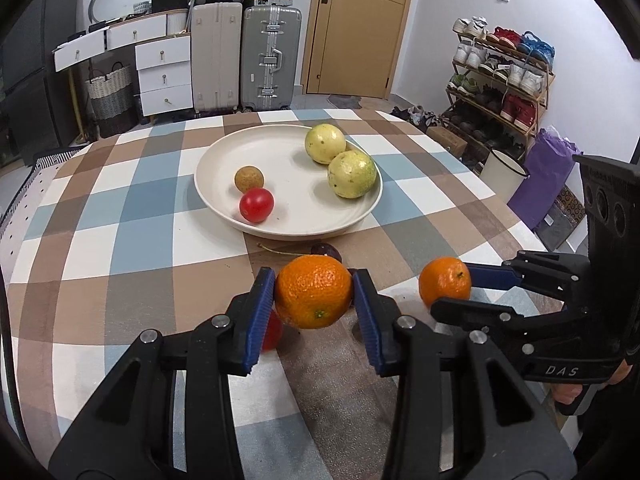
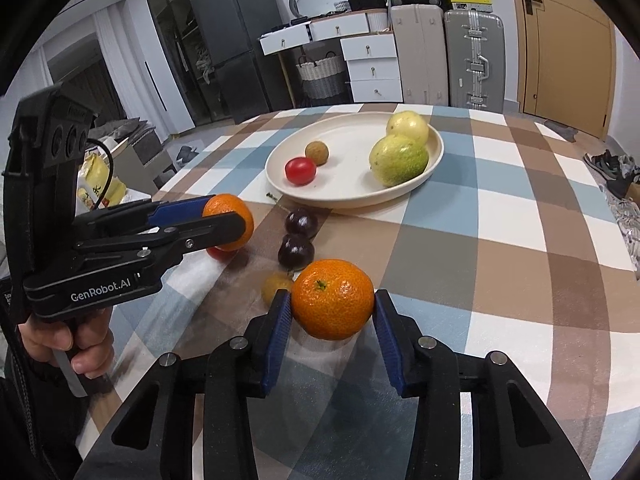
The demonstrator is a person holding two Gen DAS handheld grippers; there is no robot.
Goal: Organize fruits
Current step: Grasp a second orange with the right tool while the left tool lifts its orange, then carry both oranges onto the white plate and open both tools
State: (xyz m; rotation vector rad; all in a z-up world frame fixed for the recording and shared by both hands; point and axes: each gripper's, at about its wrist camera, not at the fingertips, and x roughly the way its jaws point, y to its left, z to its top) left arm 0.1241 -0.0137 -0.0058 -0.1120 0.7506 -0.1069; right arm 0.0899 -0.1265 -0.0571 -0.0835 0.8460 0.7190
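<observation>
My left gripper (image 1: pixel 314 280) is shut on an orange mandarin (image 1: pixel 314 300), held just above the checked tablecloth. My right gripper (image 2: pixel 332 294) is shut on a second mandarin (image 2: pixel 332 308) close beside it; both pairs of blue pads press on the peel. Each gripper shows in the other view: the right gripper (image 1: pixel 452 288) and the left gripper (image 2: pixel 226 212). A cream plate (image 1: pixel 296 184) beyond them holds two yellow-green fruits (image 1: pixel 352 174), a small brown fruit (image 1: pixel 249 178) and a red tomato (image 1: pixel 256 205). Two dark plums (image 2: pixel 298 236), a small yellowish fruit (image 2: pixel 275 285) and a red fruit (image 2: pixel 218 253) lie on the cloth.
The round table (image 2: pixel 520 240) has bare cloth to the right of the plate. A person's hand (image 2: pixel 80 344) grips the left tool's handle. Suitcases (image 1: pixel 272 60), white drawers (image 1: pixel 164 76) and a shoe rack (image 1: pixel 504 76) stand beyond the table.
</observation>
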